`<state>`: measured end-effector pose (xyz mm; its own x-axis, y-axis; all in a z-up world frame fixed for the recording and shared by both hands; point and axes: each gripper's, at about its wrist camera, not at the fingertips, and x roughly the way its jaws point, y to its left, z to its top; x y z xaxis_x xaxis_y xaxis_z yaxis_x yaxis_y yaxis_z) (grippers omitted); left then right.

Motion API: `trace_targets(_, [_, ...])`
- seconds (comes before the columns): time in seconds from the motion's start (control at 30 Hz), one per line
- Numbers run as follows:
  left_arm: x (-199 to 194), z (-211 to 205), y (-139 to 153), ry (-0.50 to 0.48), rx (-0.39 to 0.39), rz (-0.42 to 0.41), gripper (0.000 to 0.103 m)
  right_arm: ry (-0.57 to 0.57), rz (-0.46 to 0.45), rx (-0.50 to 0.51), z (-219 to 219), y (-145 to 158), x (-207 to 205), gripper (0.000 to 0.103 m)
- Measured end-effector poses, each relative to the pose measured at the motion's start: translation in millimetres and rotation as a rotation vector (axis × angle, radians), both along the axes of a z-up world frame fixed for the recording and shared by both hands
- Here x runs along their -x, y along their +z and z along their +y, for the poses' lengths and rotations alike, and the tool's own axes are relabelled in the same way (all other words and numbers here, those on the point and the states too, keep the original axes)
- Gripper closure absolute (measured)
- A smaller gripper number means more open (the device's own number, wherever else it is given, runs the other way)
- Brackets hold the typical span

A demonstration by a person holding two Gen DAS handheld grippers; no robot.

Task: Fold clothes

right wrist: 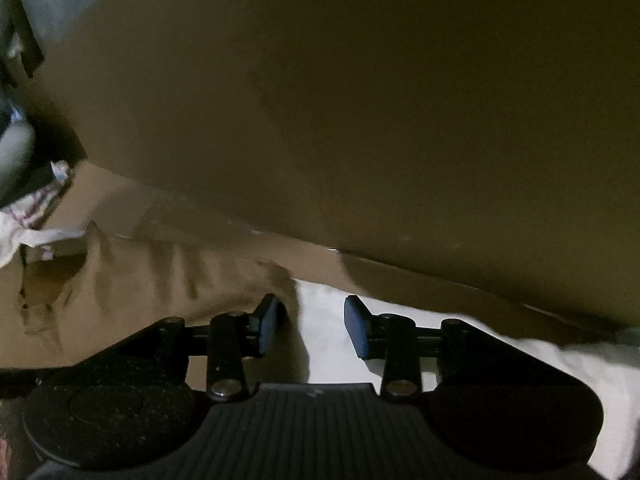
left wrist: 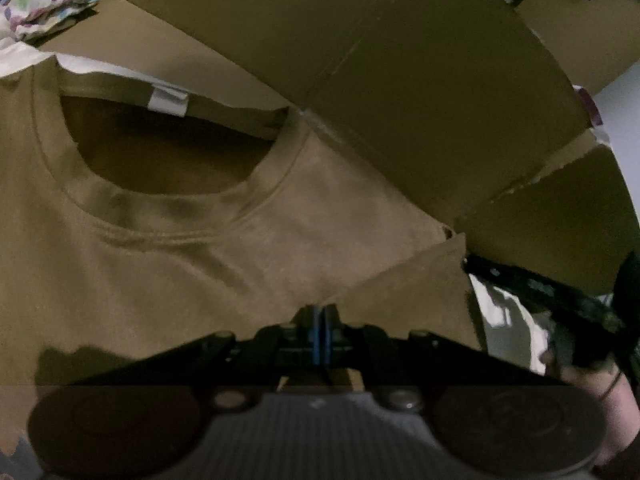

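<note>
Tan T-shirt (left wrist: pixel 168 264) laid flat, collar (left wrist: pixel 176 200) with white label (left wrist: pixel 168 101) facing cardboard box (left wrist: pixel 400 80); left gripper (left wrist: pixel 320 322) seen with blue pads (left wrist: pixel 316 336) pressed together at shirt's near edge, cloth between them not discernible; right gripper (right wrist: pixel 310 322) held with jaws apart, nothing between, over white sheet (right wrist: pixel 328 344) just beside shirt's edge; patterned fabric (left wrist: pixel 44 12) bunched beyond collar.

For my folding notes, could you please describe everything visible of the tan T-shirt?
The tan T-shirt looks like soft knit cotton, with a ribbed round collar and white neck label. It lies flat, front up, on cardboard. The left gripper is shut at its edge; whether it pinches fabric is unclear.
</note>
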<state>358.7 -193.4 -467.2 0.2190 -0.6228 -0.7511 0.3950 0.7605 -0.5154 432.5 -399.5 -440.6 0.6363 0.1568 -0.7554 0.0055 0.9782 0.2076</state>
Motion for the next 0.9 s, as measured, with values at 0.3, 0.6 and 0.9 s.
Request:
trace_targets(0.3, [-1.1, 3.6, 11.4, -0.013, 0.002, -0.028, 0.099, 0.018, 0.014, -0.029, -37.6, 21.2, 50.3, 0.059])
trace_targets(0.6, [-4.1, 0.6, 20.4, -0.012, 0.0, -0.039, 0.099, 0.074, 0.025, -0.092, -13.8, 11.7, 78.9, 0.058])
trace_targets(0.9, [-4.4, 2.0, 11.3, 0.006, -0.027, -0.016, 0.098, 0.15, 0.089, -0.014, 0.2, -3.7, 110.5, 0.057])
